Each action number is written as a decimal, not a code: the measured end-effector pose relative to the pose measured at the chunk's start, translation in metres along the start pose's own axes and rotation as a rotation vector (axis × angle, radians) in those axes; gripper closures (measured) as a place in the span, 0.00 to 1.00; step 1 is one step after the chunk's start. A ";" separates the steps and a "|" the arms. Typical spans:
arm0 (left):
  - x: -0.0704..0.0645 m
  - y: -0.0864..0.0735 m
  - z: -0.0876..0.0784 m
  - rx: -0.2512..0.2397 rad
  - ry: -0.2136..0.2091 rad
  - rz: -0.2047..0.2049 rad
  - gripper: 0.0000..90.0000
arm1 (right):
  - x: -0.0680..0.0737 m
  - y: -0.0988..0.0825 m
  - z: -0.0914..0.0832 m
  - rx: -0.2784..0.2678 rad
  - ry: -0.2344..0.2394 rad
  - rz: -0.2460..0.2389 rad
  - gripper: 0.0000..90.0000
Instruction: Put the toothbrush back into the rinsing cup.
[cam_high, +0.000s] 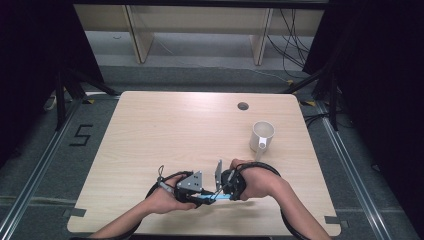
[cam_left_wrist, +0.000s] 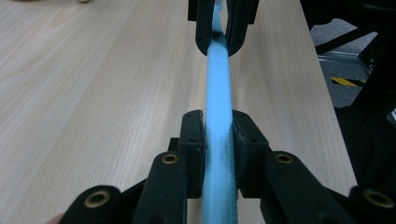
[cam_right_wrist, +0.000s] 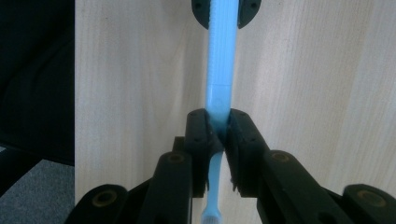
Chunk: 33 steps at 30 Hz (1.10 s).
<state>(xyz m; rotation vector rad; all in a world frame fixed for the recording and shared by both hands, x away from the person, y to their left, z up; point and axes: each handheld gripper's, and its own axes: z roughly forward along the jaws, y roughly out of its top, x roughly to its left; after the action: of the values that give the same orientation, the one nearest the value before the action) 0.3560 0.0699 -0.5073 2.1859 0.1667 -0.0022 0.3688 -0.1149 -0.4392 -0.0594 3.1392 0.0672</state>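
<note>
While both tools are clenched on it, we've got a light blue toothbrush (cam_left_wrist: 218, 84) stretched between them, just above the near edge of the wooden counter (cam_high: 165, 130). Its handle is ribbed along one side, and the bristle head pokes out behind the right tool (cam_right_wrist: 219, 122), pretty blurry. The left tool (cam_left_wrist: 217, 122) pinches the other end, so we can't see that tip. A white mug (cam_high: 262, 136) stands well apart, off to the right on the counter.
</note>
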 end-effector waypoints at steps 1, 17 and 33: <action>0.000 0.000 -0.001 0.009 -0.001 0.010 0.85 | 0.000 0.000 0.000 0.001 -0.003 -0.001 0.88; -0.002 -0.001 -0.001 -0.013 -0.007 0.024 0.86 | -0.002 -0.002 -0.005 -0.024 -0.022 0.009 0.80; 0.004 -0.006 -0.018 -0.095 0.077 -0.021 0.86 | 0.021 -0.049 -0.033 -0.306 -0.116 0.253 0.70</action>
<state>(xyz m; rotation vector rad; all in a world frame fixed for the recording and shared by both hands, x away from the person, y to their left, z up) 0.3586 0.0891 -0.5020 2.0908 0.2294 0.0767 0.3496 -0.1664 -0.4087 0.3288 2.9717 0.5294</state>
